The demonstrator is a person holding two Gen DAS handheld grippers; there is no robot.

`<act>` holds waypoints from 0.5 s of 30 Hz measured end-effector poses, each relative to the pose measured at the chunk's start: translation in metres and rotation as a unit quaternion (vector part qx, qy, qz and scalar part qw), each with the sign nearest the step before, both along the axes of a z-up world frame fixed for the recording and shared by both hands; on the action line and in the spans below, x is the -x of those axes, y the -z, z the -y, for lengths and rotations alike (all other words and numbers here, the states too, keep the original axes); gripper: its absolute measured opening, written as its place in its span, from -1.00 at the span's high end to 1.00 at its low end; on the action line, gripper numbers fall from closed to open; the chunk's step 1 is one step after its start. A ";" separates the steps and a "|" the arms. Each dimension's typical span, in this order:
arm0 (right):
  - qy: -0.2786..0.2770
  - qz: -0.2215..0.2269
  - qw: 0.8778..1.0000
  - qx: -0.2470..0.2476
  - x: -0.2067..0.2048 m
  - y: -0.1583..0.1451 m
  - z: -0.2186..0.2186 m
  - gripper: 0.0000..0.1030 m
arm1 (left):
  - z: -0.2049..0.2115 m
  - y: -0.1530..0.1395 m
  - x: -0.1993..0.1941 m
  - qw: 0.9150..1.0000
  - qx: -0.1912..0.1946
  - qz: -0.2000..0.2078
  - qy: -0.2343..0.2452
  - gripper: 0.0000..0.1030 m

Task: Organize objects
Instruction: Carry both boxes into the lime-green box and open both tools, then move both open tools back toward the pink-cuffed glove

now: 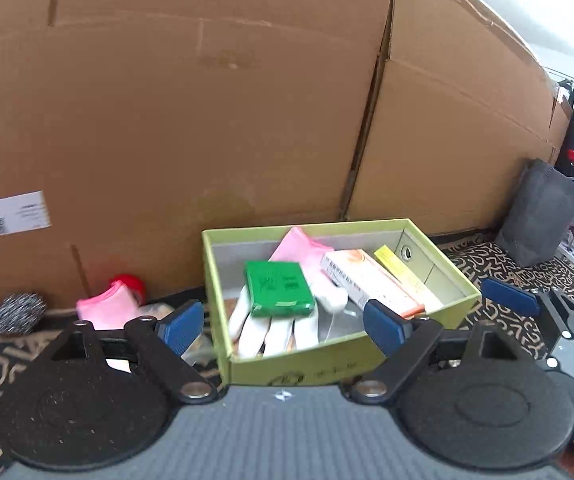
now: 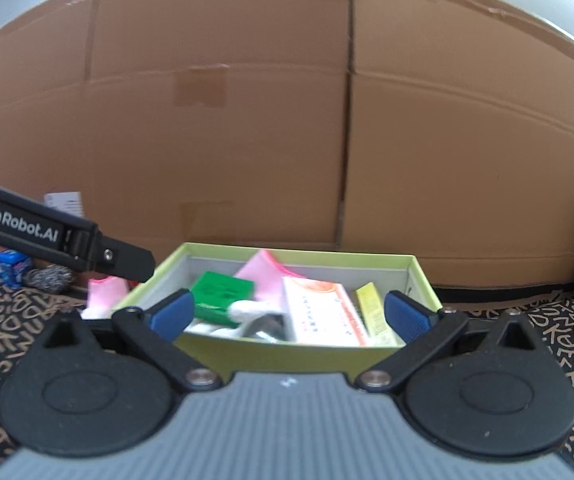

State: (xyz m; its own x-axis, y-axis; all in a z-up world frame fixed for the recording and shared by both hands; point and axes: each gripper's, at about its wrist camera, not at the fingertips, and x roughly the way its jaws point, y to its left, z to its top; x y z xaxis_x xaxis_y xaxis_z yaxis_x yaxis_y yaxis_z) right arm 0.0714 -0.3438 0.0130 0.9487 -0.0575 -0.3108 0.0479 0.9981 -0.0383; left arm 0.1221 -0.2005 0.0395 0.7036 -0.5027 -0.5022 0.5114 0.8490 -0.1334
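A light green open box (image 1: pixel 463 294) sits on the patterned cloth against the cardboard wall. Inside lie a green packet (image 1: pixel 278 288), a white glove (image 1: pixel 271 326), a pink cloth (image 1: pixel 301 248), an orange-white carton (image 1: pixel 367 280) and a yellow carton (image 1: pixel 405 274). My left gripper (image 1: pixel 283 326) is open and empty, its jaws straddling the box's near left part. My right gripper (image 2: pixel 287 316) is open and empty, in front of the same box (image 2: pixel 287 354); it also shows at the right edge of the left wrist view (image 1: pixel 511 298). The green packet (image 2: pixel 221 292) and orange-white carton (image 2: pixel 319 312) show between its fingers.
Left of the box lie a pink cloth (image 1: pixel 105 308), a red object (image 1: pixel 133 282), a steel scourer (image 1: pixel 17 312) and a blue item (image 2: pixel 11 268). Large cardboard boxes (image 1: pixel 207 120) wall off the back. A grey bag (image 1: pixel 539 216) stands at the right.
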 end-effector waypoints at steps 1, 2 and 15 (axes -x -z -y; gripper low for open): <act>-0.003 0.000 1.000 0.000 0.006 -0.002 -0.006 -1.00 | -0.005 -0.001 0.006 1.000 -0.001 0.001 -0.004 -0.75; -0.008 -0.002 1.000 0.000 0.010 -0.002 -0.011 -1.00 | -0.010 -0.001 0.011 1.000 -0.002 0.001 -0.008 -0.75; -0.085 -0.078 0.991 -0.072 0.046 0.045 -0.093 -1.00 | -0.124 0.041 0.067 0.994 0.021 -0.046 -0.100 -0.75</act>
State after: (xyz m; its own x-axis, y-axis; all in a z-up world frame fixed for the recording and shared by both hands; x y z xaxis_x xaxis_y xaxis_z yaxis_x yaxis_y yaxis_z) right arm 0.0259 -0.2510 -0.0315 0.8810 0.1553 -0.4469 -0.1176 0.9868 0.1111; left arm 0.0553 -0.0768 -0.0013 0.7431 -0.3794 -0.5513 0.3172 0.9250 -0.2090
